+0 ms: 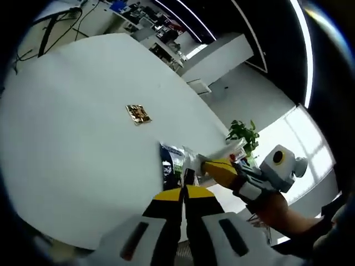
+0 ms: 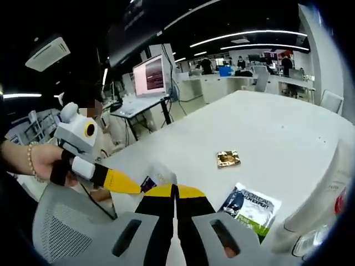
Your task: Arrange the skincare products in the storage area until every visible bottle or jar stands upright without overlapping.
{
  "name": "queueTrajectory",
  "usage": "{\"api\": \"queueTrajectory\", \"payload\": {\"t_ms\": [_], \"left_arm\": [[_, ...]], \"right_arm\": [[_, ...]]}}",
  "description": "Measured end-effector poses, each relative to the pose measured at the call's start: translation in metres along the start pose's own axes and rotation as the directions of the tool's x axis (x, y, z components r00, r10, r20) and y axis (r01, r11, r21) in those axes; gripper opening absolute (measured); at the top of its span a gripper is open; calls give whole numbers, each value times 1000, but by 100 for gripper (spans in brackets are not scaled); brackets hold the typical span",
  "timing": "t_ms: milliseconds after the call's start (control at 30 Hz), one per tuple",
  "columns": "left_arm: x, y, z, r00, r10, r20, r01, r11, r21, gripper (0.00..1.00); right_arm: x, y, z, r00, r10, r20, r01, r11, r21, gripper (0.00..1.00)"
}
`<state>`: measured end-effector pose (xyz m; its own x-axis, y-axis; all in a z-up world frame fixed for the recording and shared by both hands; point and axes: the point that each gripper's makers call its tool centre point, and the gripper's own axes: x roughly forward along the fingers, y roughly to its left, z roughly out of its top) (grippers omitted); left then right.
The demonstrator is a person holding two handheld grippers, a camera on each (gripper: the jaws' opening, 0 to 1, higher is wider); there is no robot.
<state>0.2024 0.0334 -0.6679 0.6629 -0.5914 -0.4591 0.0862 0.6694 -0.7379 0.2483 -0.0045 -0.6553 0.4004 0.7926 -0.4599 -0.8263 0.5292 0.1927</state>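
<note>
Both grippers' jaws closed, empty: right gripper [image 2: 175, 191] nearest the sachet [image 2: 250, 209], flat at two o'clock.

Left gripper view: rode above the near edge of the white desk [image 1: 66, 138], looked down and across it toward a potted plant [image 1: 244, 134] and bright windows; moderately close.

Right gripper view: sat low at the desk edge, faced along the desktop toward a monitor [image 2: 151, 75] and distant workstations; close.

Shared: the desk, the small gold sachet [image 1: 138, 114] [image 2: 228, 158], the green-and-white L'Oréal sachet [image 1: 173, 160] [image 2: 250, 207]; each view took in the opposite gripper [image 1: 219, 169] [image 2: 119, 182].
</note>
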Motion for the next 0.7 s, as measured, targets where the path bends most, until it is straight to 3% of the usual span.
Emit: {"api": "queueTrajectory", "payload": {"t_ms": [100, 400, 700], "left_arm": [[4, 4, -4, 1000, -3, -18, 3, 1000, -22, 0], [15, 11, -10, 998, 5, -58, -7, 999, -31, 0], [31, 30, -17, 994, 46, -101, -49, 998, -35, 0]], "right_arm": [[4, -4, -11, 999, -9, -51, 5, 997, -80, 1], [17, -14, -30, 994, -27, -104, 18, 996, -93, 1], [31, -23, -49, 982, -46, -181, 30, 995, -91, 1]]}}
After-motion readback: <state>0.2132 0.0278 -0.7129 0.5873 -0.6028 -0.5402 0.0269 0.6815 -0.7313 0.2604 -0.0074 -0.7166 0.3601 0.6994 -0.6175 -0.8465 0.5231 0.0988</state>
